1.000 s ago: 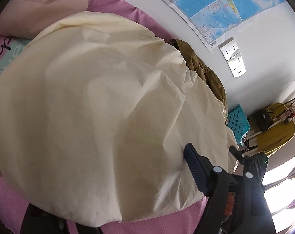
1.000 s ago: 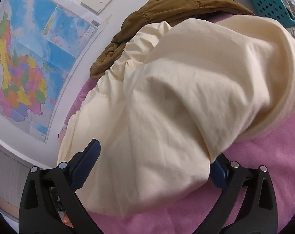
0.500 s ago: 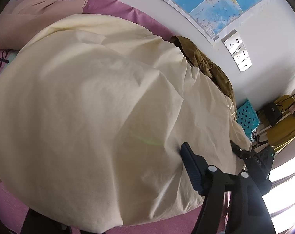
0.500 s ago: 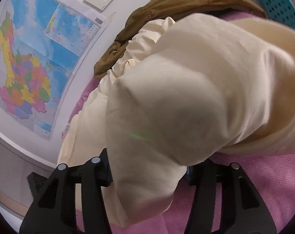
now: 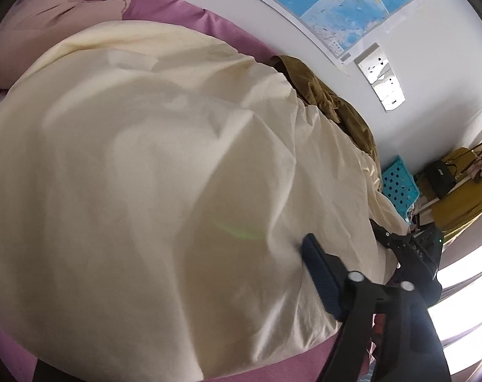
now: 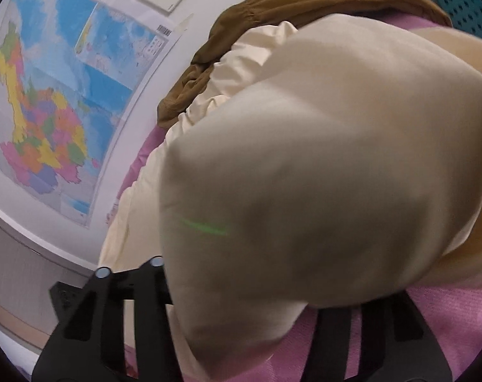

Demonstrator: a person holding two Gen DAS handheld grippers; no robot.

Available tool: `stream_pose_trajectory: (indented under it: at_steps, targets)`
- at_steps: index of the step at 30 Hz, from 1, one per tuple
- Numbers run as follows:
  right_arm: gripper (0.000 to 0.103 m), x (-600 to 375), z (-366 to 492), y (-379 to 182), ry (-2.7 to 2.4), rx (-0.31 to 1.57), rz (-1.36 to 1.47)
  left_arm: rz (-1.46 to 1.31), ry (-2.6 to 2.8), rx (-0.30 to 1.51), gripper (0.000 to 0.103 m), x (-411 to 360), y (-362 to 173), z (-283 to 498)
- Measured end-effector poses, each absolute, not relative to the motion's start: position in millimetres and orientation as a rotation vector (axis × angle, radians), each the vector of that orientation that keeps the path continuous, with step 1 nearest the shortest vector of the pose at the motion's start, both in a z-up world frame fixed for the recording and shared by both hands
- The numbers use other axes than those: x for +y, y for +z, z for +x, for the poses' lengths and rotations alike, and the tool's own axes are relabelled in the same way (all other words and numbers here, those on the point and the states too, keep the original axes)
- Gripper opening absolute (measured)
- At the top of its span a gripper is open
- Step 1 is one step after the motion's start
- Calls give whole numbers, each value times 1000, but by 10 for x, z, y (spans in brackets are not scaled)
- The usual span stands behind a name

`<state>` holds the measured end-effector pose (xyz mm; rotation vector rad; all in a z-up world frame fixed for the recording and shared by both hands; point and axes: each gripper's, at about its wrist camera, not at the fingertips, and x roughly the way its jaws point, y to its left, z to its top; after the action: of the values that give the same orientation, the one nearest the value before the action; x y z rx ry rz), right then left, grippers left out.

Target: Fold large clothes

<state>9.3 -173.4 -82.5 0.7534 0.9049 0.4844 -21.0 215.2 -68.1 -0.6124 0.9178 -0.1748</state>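
I have the cream garment [image 5: 151, 172] spread over the pink bed [image 6: 457, 324], its far gathered edge touching the brown garment [image 6: 304, 3] against the wall under the map [image 6: 65, 95]. It looks light, thin and limp; it will sag and slide, so I judge hems and folded corners the best holds, not the middle. My right tongs [image 6: 241, 305] are closing around a bunched near corner of the cream garment, which lies between the jaws and hides the pads, so I cannot tell whether they press yet. My left tongs [image 5: 164, 324] stand fairly wide and are opening slightly; one blue pad [image 5: 317, 273] lies against the cloth's near edge, the other hidden beneath it, and no pinch shows.
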Motion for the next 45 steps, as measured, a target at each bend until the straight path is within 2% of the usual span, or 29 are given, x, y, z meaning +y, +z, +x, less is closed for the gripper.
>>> stream_pose_trajectory:
  at_steps: [3,8,14,20,26,37,45]
  targets:
    - [39,-1733,81,-827,492,900,757,-612,-176,926,60,2166,-687,-217]
    - [29,-1733,56,-707,538,884,714,-615,-197,923,36,2186,-666,-227]
    - [21,-1686,10,-481,578,840,662,-592,-210,904,23,2172,-582,-249]
    - [20,-1648,-4,-331,599,820,647,-567,-230,878,20,2168,-439,-309]
    - [19,-1574,-58,88,655,754,592,-516,-254,836,18,2189,-178,-389]
    - [19,-1034,87,996,822,598,507,-436,-291,675,18,2614,771,-452]
    - [19,-31,496,1506,989,515,488,-357,-148,529,18,3380,1511,-378]
